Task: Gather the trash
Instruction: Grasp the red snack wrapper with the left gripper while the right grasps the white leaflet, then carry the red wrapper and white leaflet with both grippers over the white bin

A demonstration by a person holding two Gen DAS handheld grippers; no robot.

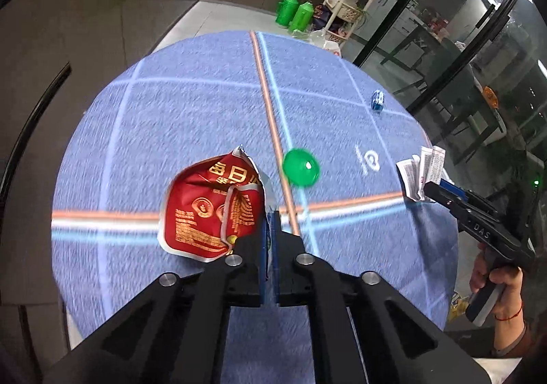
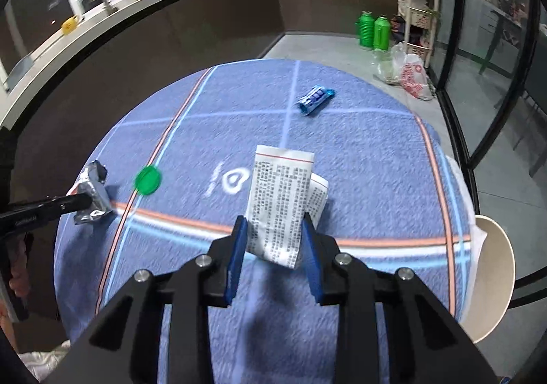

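While your left gripper (image 1: 271, 223) pinches the torn edge of the crumpled red foil snack packet (image 1: 212, 209), its fingers nearly closed on the foil, the packet hangs out to the left of the fingers above the round table with the blue striped cloth (image 1: 171, 117). From the right wrist view only the packet's silver inner side (image 2: 92, 194) shows, at the cloth's left edge. Just right of it, the flat green plastic bottle cap (image 2: 147, 180) lies on the cloth beside the orange stripe. Further right, your right gripper (image 2: 273, 237) holds the folded white printed paper leaflet (image 2: 280, 199) between its blue pads (image 2: 236, 257), fingers set moderately apart around the fold; the leaflet's long axis runs forward along the fingers, its free end pointing away from you. Beyond it, the small crumpled blue wrapper (image 2: 314, 98) lies on the cloth, well apart, long axis slanting up to the right. At the far right, a cream plastic chair back (image 2: 495, 281) sits against the table edge.
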